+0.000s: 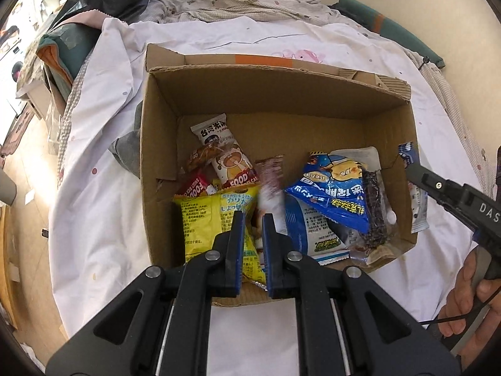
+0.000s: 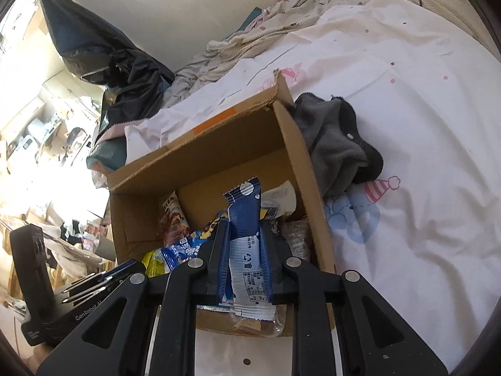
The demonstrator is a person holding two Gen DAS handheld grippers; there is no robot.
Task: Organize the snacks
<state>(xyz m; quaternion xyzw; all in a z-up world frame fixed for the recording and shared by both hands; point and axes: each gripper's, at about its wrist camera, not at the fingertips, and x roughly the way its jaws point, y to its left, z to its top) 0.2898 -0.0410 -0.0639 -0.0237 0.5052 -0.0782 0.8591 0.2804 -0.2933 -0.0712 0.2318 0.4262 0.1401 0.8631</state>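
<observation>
The right gripper was clamped on a blue-and-white snack packet, fingers pressed to both sides, packet upright w/ its crimped top sticking up past the tips. It hung over the near corner of the cardboard box; in the left wrist view the same packet showed just outside the box's right wall.

The left gripper had fingers narrow, a slim gap between the pads, nothing pinched that I could see. A blurred pinkish wrapper sat just beyond the tips, possibly mid-fall; too smeared to tell.

Inside the box: yellow chip bag directly under the left fingers, a white rice-cracker pack and red "FOOD" packs behind it, a blue triangular bag on the right atop a clear packet w/ dark contents.

Box sat on a white dotted bedsheet. A grey sock lay touching the box's outer wall. Black plastic bag and rumpled bedding further back.
</observation>
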